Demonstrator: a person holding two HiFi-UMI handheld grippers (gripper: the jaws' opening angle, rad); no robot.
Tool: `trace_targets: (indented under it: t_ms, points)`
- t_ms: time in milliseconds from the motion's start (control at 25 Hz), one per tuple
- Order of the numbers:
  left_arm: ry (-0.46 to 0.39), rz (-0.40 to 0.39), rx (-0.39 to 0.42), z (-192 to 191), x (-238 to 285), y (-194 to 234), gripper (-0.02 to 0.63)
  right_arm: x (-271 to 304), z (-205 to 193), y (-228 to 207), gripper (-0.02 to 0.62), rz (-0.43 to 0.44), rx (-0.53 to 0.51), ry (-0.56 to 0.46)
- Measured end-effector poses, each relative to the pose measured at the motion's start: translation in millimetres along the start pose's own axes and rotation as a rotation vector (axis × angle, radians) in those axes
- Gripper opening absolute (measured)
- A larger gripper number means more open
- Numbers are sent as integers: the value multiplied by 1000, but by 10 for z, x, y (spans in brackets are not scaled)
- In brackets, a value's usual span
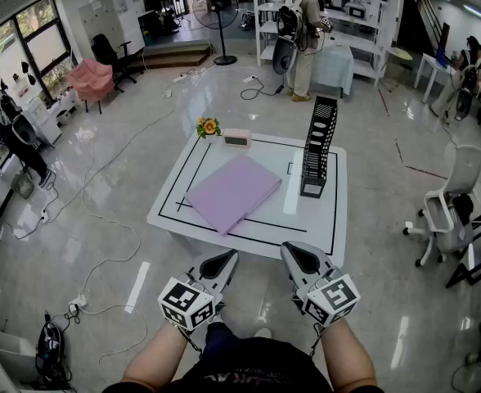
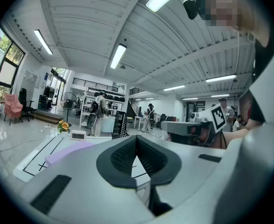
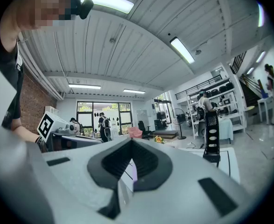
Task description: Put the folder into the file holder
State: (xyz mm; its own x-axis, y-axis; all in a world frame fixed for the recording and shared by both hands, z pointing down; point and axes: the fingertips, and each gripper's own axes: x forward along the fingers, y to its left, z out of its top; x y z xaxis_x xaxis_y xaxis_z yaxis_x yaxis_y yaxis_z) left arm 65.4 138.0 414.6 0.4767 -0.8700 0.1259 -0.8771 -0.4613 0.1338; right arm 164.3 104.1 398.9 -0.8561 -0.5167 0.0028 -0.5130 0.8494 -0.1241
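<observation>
Left claw [image 1: 226, 257] and right claw [image 1: 293, 251] sit closed, empty, before a flat lilac folder [image 1: 232, 191]

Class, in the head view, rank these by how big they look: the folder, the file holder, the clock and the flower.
1. folder
2. file holder
3. clock and flower: both small and about alike, so not ranked.

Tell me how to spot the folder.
Find the white square table with black lines. The flat lilac rectangular folder lies in its middle, left of the tall black slotted file holder. Nothing else there is purple and flat.
</observation>
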Motion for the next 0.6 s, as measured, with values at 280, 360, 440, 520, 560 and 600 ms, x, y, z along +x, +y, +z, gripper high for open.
trace_targets:
  t_ms: [280, 360, 440, 520, 560, 600]
  points:
    - [3, 6, 6, 44, 6, 50, 3, 0, 63, -28, 0, 10, 46, -43]
    - [5, 9, 12, 47, 12, 95, 3, 31, 73, -29, 0, 9, 34, -44]
    - [2, 16, 11, 50, 16, 174, 3, 79, 84, -29, 2, 7, 21, -43]
    - [-4, 24, 3, 57, 27, 279, 3, 141, 75, -48, 2, -3, 16, -43]
    - [-7, 28, -1, 60, 39, 335, 3, 172, 70, -68, 2, -13, 15, -43]
    - [-10, 30, -5, 61, 54, 392, 3, 205, 67, -93, 2, -24, 16, -44]
